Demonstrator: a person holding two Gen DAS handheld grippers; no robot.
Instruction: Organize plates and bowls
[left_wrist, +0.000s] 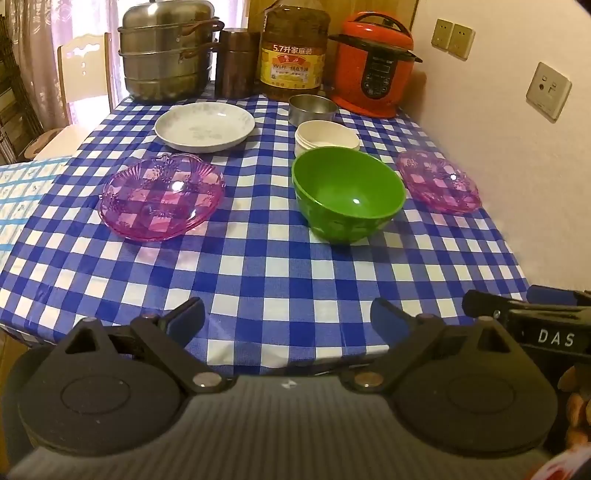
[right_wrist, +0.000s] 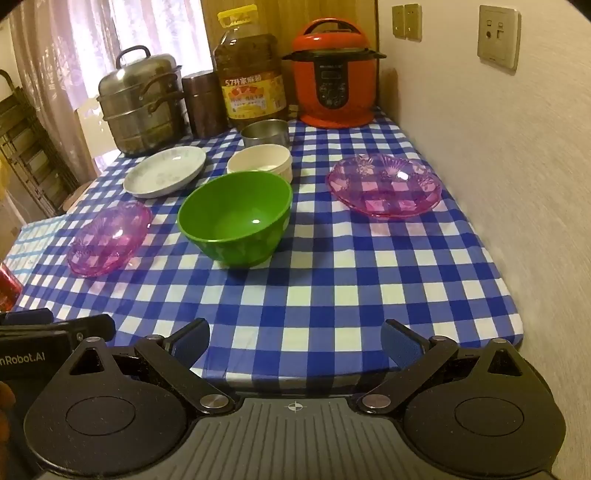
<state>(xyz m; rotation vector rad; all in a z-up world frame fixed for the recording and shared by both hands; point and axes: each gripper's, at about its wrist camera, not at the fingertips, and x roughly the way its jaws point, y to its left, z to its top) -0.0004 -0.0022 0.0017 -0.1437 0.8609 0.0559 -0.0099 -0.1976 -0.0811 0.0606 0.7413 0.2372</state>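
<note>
On the blue checked tablecloth stand a green bowl, a white bowl behind it, a small steel bowl and a white plate. One purple glass dish lies on the left, another near the wall. My left gripper hangs open over the near table edge, nothing between its fingers. My right gripper is open too, beside it, also short of the dishes.
Along the far edge stand a steel steamer pot, a brown canister, an oil jug and a red pressure cooker. A wall bounds the right side. A chair stands far left.
</note>
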